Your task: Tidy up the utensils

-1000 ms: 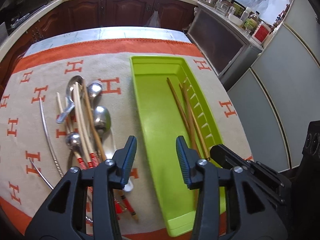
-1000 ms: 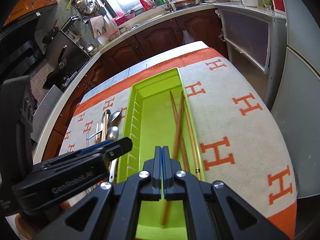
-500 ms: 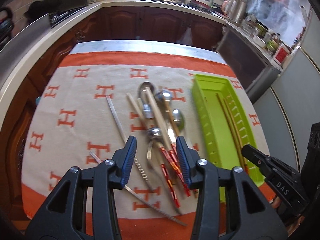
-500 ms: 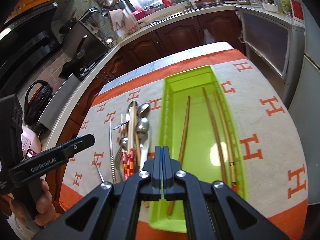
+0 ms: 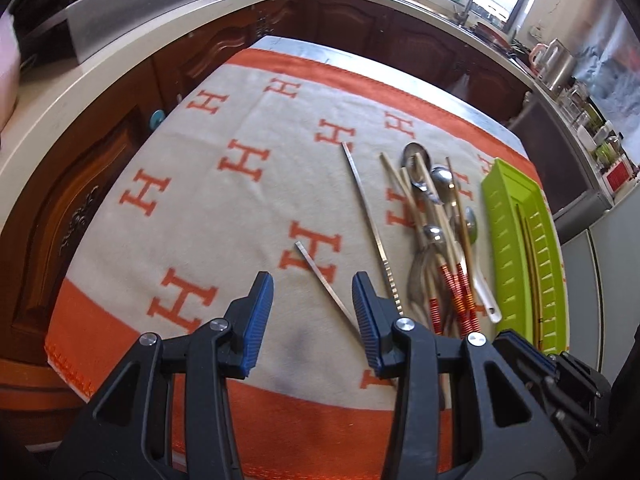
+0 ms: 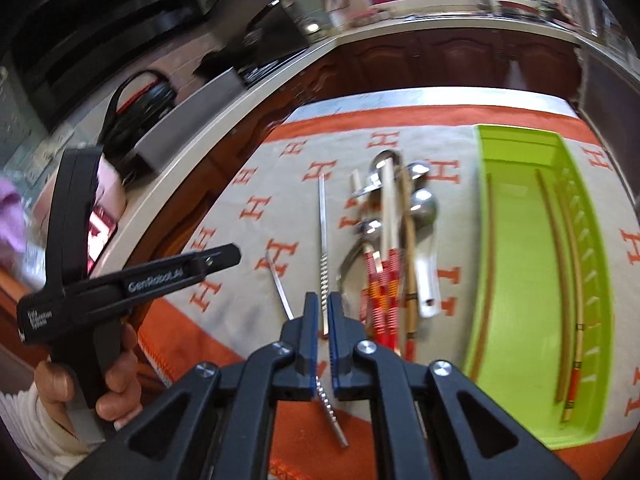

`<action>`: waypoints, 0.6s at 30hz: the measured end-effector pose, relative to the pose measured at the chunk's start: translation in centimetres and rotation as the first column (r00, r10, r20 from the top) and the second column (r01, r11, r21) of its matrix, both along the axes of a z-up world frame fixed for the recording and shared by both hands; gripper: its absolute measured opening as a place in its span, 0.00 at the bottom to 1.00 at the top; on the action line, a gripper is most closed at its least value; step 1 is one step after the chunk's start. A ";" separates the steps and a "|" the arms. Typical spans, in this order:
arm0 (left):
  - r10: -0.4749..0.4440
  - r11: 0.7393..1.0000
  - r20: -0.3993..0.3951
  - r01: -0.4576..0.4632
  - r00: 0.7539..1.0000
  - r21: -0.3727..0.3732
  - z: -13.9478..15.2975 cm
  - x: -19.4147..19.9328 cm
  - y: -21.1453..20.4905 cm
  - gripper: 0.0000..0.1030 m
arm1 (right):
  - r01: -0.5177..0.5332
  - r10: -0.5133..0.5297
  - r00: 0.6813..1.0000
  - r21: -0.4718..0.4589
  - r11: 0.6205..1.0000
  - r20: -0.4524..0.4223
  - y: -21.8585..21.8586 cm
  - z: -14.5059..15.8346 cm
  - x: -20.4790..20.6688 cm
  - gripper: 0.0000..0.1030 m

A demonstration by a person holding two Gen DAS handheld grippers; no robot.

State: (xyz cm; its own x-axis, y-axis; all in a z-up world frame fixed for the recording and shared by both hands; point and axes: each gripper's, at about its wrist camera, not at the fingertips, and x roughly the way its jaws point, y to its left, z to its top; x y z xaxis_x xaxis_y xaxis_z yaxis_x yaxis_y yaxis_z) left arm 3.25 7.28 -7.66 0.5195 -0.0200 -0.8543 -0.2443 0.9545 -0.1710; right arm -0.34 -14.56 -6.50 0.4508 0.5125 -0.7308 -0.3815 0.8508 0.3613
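Note:
My left gripper [image 5: 313, 300] stands open above the orange-and-beige cloth, over the near end of a short metal chopstick [image 5: 324, 276]. A long metal chopstick [image 5: 366, 216] lies beside it. Further right is a pile of metal spoons [image 5: 434, 184], a white spoon [image 5: 486, 300] and chopsticks with red-striped ends [image 5: 452, 292]. My right gripper [image 6: 323, 308] hovers over the long metal chopstick [image 6: 322, 220]. Its jaws are opening by a narrow gap and press on nothing. The green tray [image 6: 520, 132] on the right holds three wooden chopsticks [image 6: 556, 248].
A hand [image 6: 116, 364] holds the left gripper at the left of the right wrist view. Wooden cabinets [image 5: 80, 200] and a pale counter [image 5: 100, 76] run along the table's left and far sides. The cloth left of the pile is bare.
Both grippers have swung left, away from the green tray and over the loose utensils on the cloth. The right jaws, shut before, have parted slightly. The left gripper's opening is unchanged.

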 end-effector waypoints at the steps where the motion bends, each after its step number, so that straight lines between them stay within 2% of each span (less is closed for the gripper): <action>1: 0.006 1.000 -0.001 -0.006 1.000 0.004 -0.4 -0.4 0.3 0.37 | -0.020 0.020 1.000 -0.010 1.000 -0.002 0.6 -0.2 -0.1 0.10; 9: 0.015 0.999 -0.029 -0.014 0.999 0.034 -3.0 -2.6 1.7 0.41 | -0.132 0.128 0.990 -0.062 0.989 -0.055 3.6 -3.2 -1.2 0.11; 12: 0.004 0.999 -0.034 -0.003 0.999 0.040 -3.3 -3.1 2.0 0.43 | -0.140 0.134 0.989 -0.090 0.986 -0.069 4.1 -4.2 -1.2 0.13; 15: -0.004 0.999 -0.036 0.006 0.999 0.035 -3.5 -3.4 2.2 0.50 | -0.148 0.140 0.987 -0.107 0.983 -0.077 4.6 -4.9 -1.0 0.15; 18: -0.011 0.999 -0.042 0.012 0.999 0.030 -3.9 -3.5 2.3 0.50 | -0.159 0.150 0.986 -0.125 0.979 -0.079 5.0 -5.3 -0.9 0.15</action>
